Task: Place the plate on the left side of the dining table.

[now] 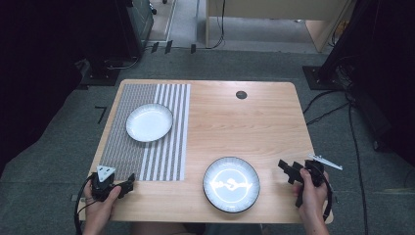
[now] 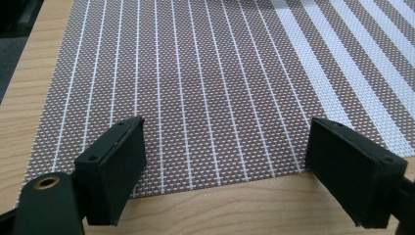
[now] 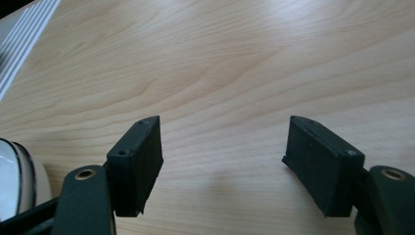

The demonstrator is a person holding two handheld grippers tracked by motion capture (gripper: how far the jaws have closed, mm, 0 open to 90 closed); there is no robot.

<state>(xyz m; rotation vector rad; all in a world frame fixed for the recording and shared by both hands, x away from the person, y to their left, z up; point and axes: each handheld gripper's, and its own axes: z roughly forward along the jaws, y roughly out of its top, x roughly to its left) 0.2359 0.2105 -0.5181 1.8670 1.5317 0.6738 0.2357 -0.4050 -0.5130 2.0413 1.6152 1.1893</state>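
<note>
**Taking the near plate from its right edge**

The left gripper [image 1: 131,183] rests with jaws released at the mat's [image 1: 128,147] near edge, nothing between them. On the mat sits a white plate [image 1: 149,122]. The dark-rimmed plate [image 1: 231,184] lies on the bare table [image 1: 274,117], near the front edge. Just right of it, the right gripper [image 1: 286,169] hangs spread and empty; it should come in low and level, jaws straddling the rim before clenching
</note>
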